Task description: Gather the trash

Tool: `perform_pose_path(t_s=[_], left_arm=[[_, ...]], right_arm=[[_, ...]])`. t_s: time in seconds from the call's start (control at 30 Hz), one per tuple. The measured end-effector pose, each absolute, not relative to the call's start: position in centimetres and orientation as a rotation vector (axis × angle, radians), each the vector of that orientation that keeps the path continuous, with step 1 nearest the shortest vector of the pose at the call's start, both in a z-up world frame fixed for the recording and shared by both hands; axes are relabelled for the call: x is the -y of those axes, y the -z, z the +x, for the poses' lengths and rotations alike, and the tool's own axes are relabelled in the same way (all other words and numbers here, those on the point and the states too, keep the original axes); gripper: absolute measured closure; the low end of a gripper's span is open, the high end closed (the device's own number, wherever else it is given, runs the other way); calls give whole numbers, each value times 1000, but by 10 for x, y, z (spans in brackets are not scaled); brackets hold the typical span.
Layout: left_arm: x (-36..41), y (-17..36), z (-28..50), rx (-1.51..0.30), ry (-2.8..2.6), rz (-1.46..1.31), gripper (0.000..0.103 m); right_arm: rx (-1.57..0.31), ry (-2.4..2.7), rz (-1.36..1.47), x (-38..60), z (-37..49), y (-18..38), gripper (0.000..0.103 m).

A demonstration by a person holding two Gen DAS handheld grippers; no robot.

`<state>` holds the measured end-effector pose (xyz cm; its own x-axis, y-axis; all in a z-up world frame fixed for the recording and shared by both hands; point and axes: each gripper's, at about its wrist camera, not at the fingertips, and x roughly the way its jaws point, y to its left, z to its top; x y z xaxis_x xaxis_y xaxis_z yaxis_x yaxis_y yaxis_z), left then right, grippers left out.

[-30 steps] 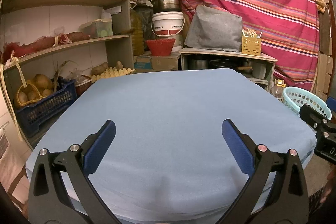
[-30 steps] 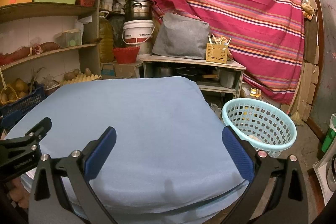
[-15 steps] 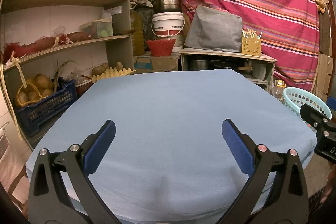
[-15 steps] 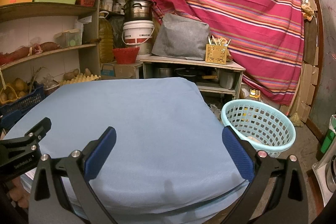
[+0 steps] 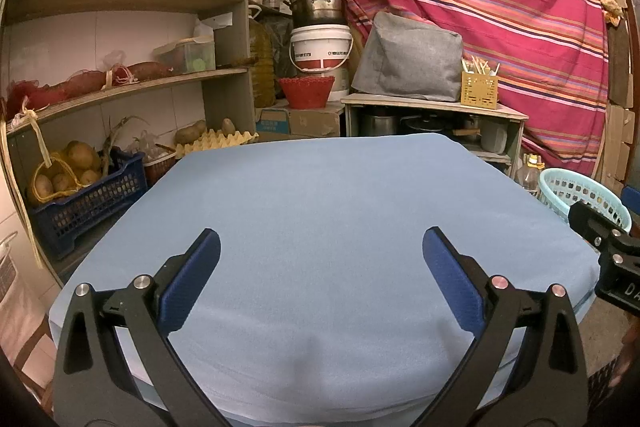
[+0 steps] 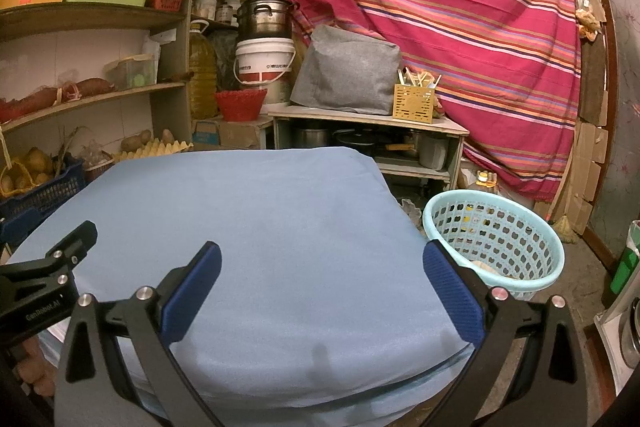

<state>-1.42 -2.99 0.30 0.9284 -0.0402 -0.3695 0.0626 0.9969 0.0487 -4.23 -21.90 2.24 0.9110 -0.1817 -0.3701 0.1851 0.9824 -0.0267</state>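
Note:
My left gripper point(image 5: 320, 251) is open and empty above the near part of a table covered in light blue cloth point(image 5: 328, 211). My right gripper point(image 6: 320, 259) is open and empty above the same cloth point(image 6: 280, 227), near its right front corner. A pale turquoise plastic basket point(image 6: 496, 231) stands on the floor right of the table, with a pale item lying in its bottom. The basket also shows in the left wrist view point(image 5: 580, 191). No trash shows on the cloth. Each gripper appears at the edge of the other's view.
Wooden shelves point(image 5: 120, 87) with potatoes, crates and boxes stand along the left. A low cabinet point(image 6: 368, 135) with pots, a grey cover and a yellow utensil holder stands behind the table. A striped red curtain point(image 6: 460, 27) hangs at the back. A white bucket point(image 5: 320, 47) carries a steel pot.

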Motion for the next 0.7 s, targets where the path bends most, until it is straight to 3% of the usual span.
perform_pose_path(t_s=[0.7], left_arm=[[31, -4, -15, -374, 52, 60, 5]], right_arm=[[-384, 185, 7, 225, -44, -21, 5]])
